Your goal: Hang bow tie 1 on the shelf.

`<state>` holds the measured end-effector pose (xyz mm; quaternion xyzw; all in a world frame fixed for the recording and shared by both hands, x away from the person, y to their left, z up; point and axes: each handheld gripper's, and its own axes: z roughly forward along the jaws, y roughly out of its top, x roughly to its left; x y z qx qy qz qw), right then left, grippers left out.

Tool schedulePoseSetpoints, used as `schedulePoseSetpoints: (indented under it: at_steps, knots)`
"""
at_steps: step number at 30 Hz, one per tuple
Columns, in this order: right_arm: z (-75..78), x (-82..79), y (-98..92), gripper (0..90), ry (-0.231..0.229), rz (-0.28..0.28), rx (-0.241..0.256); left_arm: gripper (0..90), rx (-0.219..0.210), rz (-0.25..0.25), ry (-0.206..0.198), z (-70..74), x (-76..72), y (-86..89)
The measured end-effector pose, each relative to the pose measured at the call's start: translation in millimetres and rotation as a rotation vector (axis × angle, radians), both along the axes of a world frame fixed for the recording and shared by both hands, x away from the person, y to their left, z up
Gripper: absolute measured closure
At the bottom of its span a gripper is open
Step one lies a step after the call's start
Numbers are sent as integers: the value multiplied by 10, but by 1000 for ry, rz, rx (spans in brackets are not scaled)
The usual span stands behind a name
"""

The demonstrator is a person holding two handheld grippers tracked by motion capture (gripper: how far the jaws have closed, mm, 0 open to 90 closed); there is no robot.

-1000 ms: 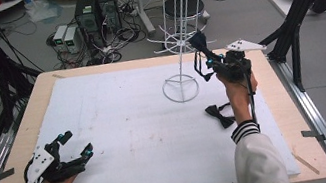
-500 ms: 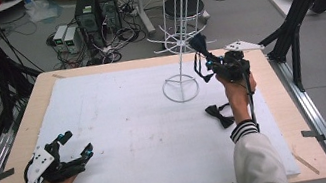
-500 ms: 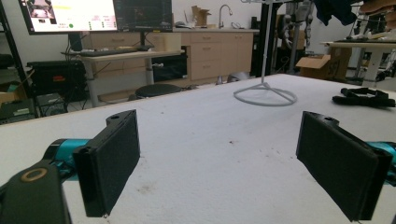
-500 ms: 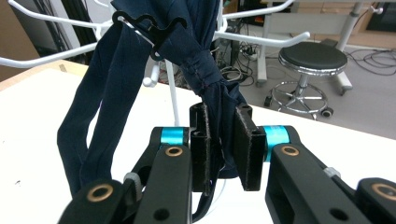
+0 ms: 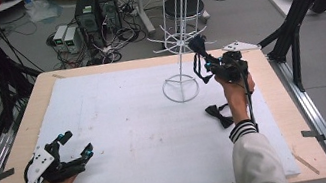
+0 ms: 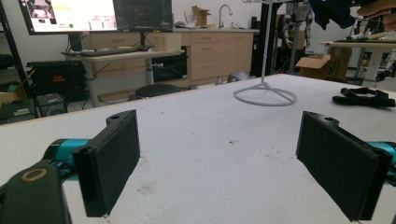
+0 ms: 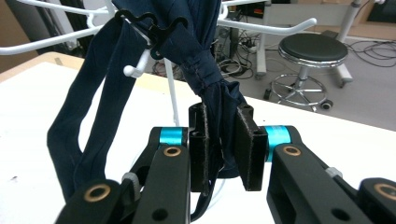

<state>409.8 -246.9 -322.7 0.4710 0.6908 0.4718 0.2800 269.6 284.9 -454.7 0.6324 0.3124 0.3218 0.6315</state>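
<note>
A navy bow tie (image 7: 205,70) is pinched between the jaws of the right gripper (image 7: 223,149), at the centre of the right gripper view. Its long axis runs upward from the jaws, and its black clasp (image 7: 152,25) is hooked over a white peg of the wire display rack (image 5: 178,43) at upper left. The left gripper (image 5: 70,149), jaws spread wide, rests at the lower left of the worktop (image 5: 122,129), well apart. A second bow tie (image 5: 218,114) lies below the right hand. No writing can be read.
</note>
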Motion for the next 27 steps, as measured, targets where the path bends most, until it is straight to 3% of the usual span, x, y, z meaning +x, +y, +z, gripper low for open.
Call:
schedulePoseSetpoints:
  at_steps: [9, 14, 18, 20, 27]
  knots:
    - [6, -10, -27, 702, 4, -2, -13, 139, 0, 0, 0, 0, 0, 0]
    - [17, -24, -41, 534, 5, 6, -12, 139, 2, 1, -1, 0, 0, 0]
    - [11, -18, -59, 402, 14, 36, 17, 139, 2, 1, -1, 1, -2, -3]
    - [11, -28, -46, 368, 19, 40, -1, 139, 2, 1, -1, 0, -2, -3]
    - [4, -38, -22, 365, 24, 49, -12, 139, 2, 1, -2, 1, -3, -3]
